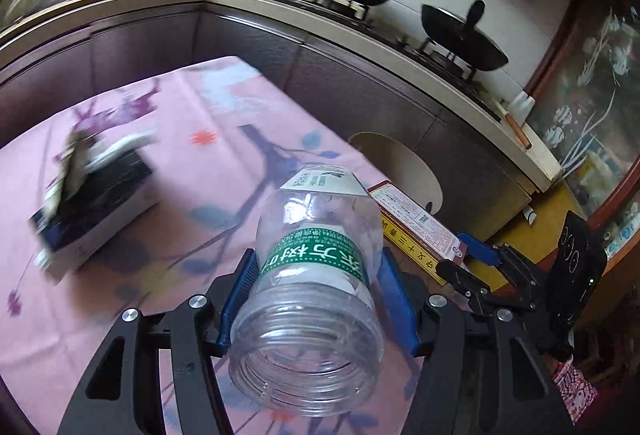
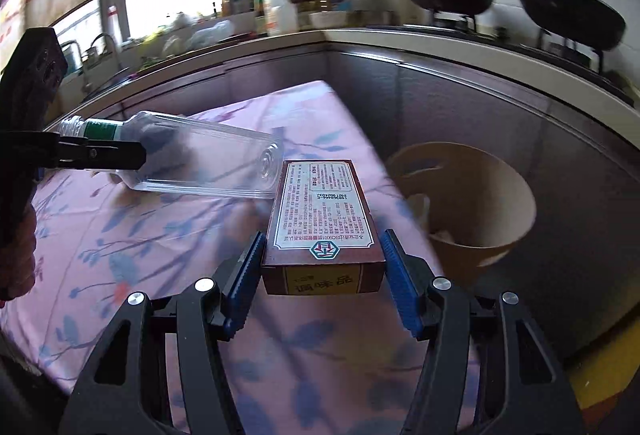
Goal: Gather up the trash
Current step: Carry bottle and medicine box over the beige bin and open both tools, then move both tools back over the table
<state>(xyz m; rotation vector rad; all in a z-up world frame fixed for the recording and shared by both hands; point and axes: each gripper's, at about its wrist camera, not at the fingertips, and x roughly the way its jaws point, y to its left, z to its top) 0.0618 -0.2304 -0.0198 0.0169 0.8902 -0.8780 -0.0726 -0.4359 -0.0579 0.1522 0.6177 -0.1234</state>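
My left gripper (image 1: 318,263) is shut on a clear, capless plastic bottle (image 1: 316,275) with a green label, its blue pads pressing on both sides. The bottle hangs over the pink flowered tablecloth (image 1: 192,171). To the right, my right gripper (image 1: 472,259) is shut on a brown carton (image 1: 416,223) with a white printed label. In the right wrist view the carton (image 2: 324,211) sits between the blue pads of the right gripper (image 2: 323,237), above the table's right edge. The bottle (image 2: 208,159) is at left in the left gripper (image 2: 100,155). A tan waste bin (image 2: 516,195) stands beyond that edge.
A dark blue and white tissue box (image 1: 92,203) lies on the cloth at left, blurred. The tan bin (image 1: 404,163) stands between the table and the dark kitchen cabinets (image 1: 360,83). Two black woks (image 1: 464,35) sit on the stove. Bottles crowd the counter corner (image 2: 280,11).
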